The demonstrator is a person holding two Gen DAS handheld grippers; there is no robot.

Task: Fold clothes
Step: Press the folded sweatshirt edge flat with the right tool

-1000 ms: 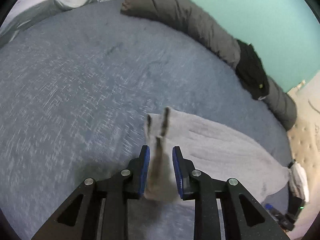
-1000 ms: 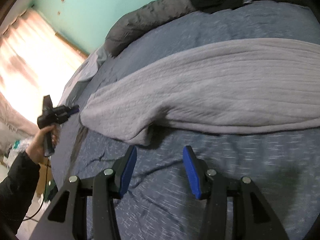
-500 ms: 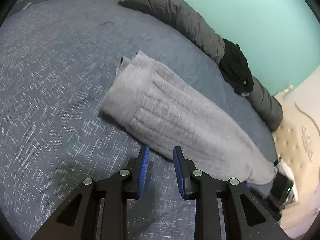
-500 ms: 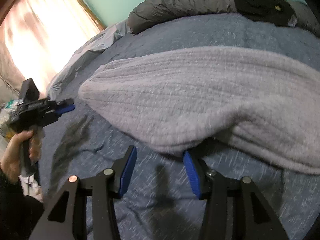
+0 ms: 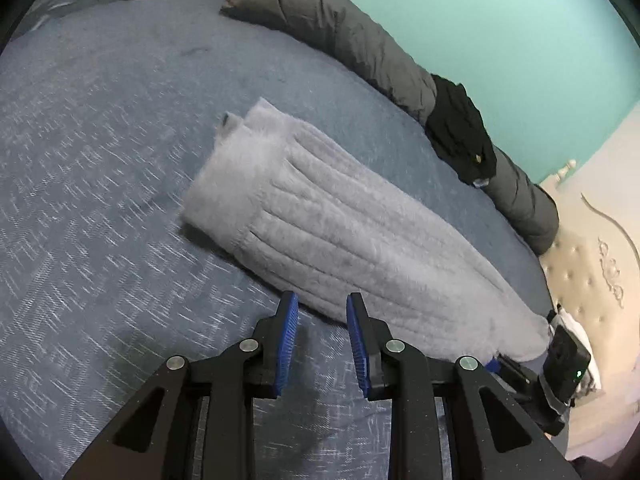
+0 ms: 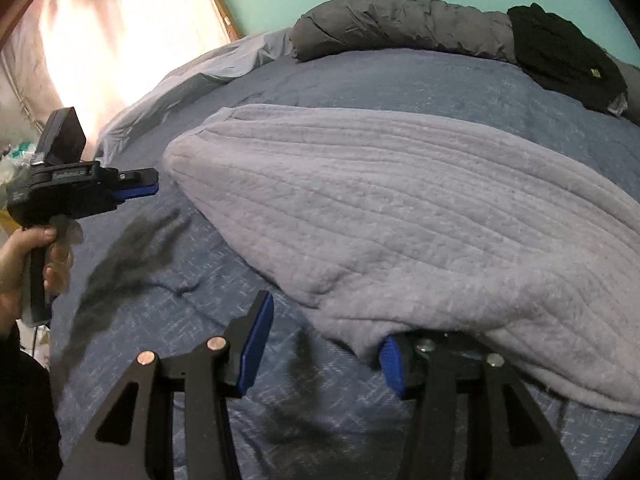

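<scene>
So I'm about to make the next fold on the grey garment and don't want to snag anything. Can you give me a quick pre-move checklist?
1. Grey garment lying flat on the blue bedspread: ok.
2. Left gripper empty, jaws apart: ok.
3. Right gripper gripping the hem: not ok; one finger is under the edge, the other stands clear.
4. Black clothing clear of the garment: ok.
5. Layers lined up underneath: cannot tell.

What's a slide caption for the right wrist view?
Right gripper open at the near edge of the folded grey garment on the blue bedspread; left gripper hovers beside it.
</scene>
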